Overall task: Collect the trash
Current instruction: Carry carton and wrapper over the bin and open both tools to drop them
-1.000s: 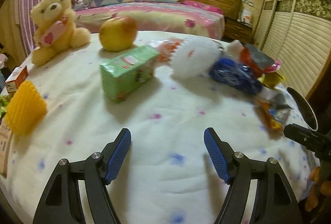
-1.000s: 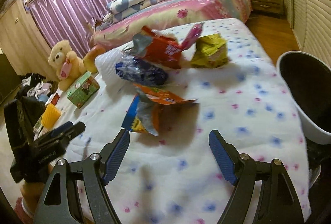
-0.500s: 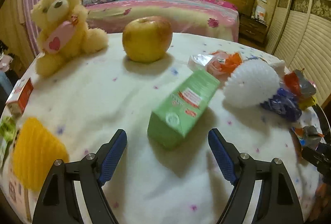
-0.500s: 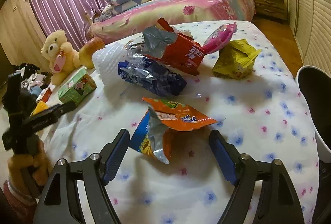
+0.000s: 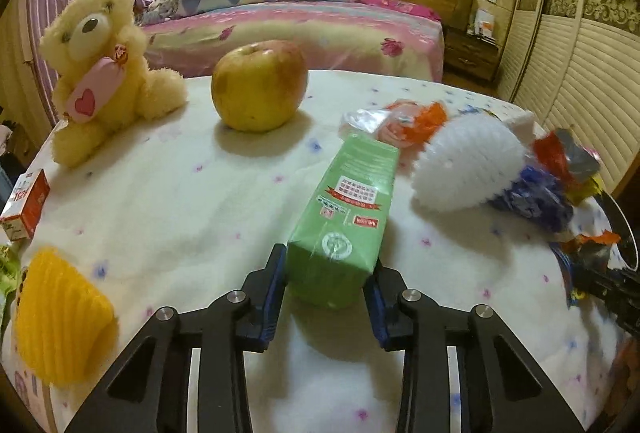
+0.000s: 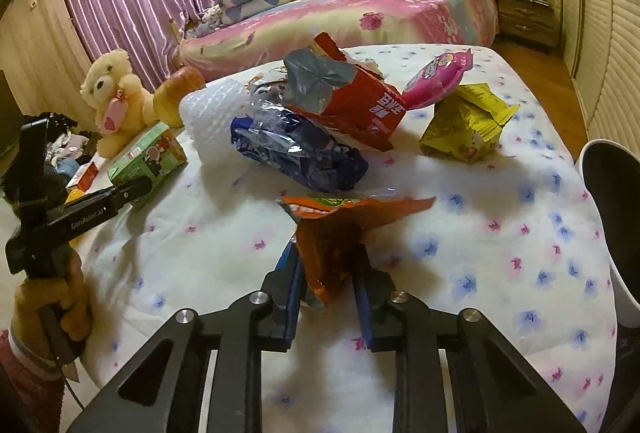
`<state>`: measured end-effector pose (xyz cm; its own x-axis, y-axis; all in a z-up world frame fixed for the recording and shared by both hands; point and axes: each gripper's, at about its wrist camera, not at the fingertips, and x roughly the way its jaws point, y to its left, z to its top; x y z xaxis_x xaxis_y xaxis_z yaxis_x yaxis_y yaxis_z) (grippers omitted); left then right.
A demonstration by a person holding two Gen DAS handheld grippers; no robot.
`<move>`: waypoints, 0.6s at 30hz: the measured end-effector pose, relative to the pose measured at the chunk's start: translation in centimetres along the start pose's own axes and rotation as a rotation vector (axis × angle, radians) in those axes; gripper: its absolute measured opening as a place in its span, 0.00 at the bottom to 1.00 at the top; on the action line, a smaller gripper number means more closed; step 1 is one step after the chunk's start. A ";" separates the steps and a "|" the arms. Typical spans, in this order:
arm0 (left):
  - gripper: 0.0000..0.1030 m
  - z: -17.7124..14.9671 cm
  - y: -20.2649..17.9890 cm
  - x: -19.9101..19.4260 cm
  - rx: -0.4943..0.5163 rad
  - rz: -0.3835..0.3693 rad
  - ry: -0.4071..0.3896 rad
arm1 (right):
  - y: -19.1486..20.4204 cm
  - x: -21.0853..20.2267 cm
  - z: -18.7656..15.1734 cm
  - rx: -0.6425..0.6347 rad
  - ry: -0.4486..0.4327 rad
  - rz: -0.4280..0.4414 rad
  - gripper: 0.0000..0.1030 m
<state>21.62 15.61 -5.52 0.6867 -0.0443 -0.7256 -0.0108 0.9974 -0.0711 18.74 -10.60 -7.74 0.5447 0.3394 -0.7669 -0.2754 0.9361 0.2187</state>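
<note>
My left gripper is shut on the near end of a green tissue pack lying on the white flowered table cover. The pack also shows in the right wrist view. My right gripper is shut on an orange snack wrapper. Beyond it lie a blue wrapper, a red and silver bag, a pink packet and a yellow bag. A white foam net lies right of the green pack.
A white bin with a dark inside stands at the table's right edge. An apple, a teddy bear, a yellow foam net and a small red box sit on the left. A bed stands behind.
Both grippers moved forward and closed: the left onto the green tissue pack, the right onto the orange wrapper. Both were open half a second ago.
</note>
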 end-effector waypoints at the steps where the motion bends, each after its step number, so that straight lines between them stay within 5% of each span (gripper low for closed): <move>1: 0.33 -0.2 -0.3 -0.3 0.007 0.001 -0.003 | -0.1 -0.2 -0.1 0.002 -0.003 0.007 0.22; 18: 0.33 -3.7 -9.5 -4.9 0.120 -0.198 0.018 | -4.7 -4.5 -1.9 0.088 -0.059 0.009 0.22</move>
<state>15.73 6.11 -3.81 0.6541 -0.2397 -0.7174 0.2102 0.9687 -0.1321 16.08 -16.66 -6.46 0.5889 0.3503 -0.7283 -0.2109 0.9366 0.2799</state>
